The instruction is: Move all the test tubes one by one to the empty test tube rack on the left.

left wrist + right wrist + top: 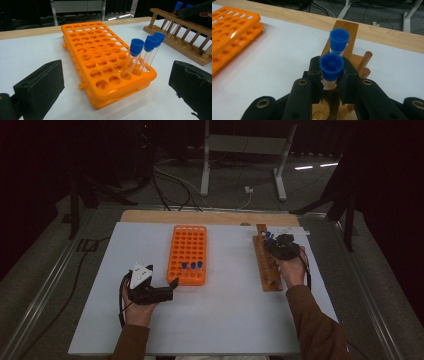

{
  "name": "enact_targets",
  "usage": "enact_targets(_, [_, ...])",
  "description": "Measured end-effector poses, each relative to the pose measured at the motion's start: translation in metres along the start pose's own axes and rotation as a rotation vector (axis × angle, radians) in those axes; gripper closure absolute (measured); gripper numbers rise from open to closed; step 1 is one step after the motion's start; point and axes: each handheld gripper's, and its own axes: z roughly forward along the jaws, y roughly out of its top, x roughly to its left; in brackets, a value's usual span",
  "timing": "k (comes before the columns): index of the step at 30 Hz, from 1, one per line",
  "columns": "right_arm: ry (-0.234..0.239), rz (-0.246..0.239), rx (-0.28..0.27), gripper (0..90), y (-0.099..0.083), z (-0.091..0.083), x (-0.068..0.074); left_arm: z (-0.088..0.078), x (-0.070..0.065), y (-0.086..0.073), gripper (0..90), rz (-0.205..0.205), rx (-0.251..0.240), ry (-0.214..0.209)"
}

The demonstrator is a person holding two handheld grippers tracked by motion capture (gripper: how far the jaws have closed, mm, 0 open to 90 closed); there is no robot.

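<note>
An orange tube rack (pixel 187 254) lies mid-table, with three blue-capped test tubes (pixel 192 265) standing in its near row, seen close in the left gripper view (pixel 143 55). My left gripper (pixel 174 284) rests on the table just left of the rack's near corner; its jaws (pixel 117 75) stand wide apart with nothing between them. To the right is a wooden tube rack (pixel 267 270). My right gripper (pixel 275 242) is over its far end, shut on a blue-capped tube (pixel 331 65) that stands in the wooden rack (pixel 344 27). A second capped tube (pixel 339 40) stands just behind it.
A white board (pixel 225 320) covers the wooden table (pixel 150 216). Most holes of the orange rack (pixel 100 57) are unfilled. Cables and a metal stand's legs (pixel 277 175) lie on the floor beyond the far edge.
</note>
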Motion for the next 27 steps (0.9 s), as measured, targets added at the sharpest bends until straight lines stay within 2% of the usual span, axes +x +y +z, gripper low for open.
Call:
enact_targets(14, [-0.010, -0.023, 0.009, 76.6, -0.0011, 0.0003, 0.0019, -0.0004, -0.0002, 0.0000, 0.9, 0.002, -0.002, 0.003])
enact_targets(27, [-0.022, -0.015, 0.012, 76.8, 0.0025, -0.0038, 0.0021, -0.0003, 0.0002, -0.0005, 0.9, 0.002, -0.002, 0.005])
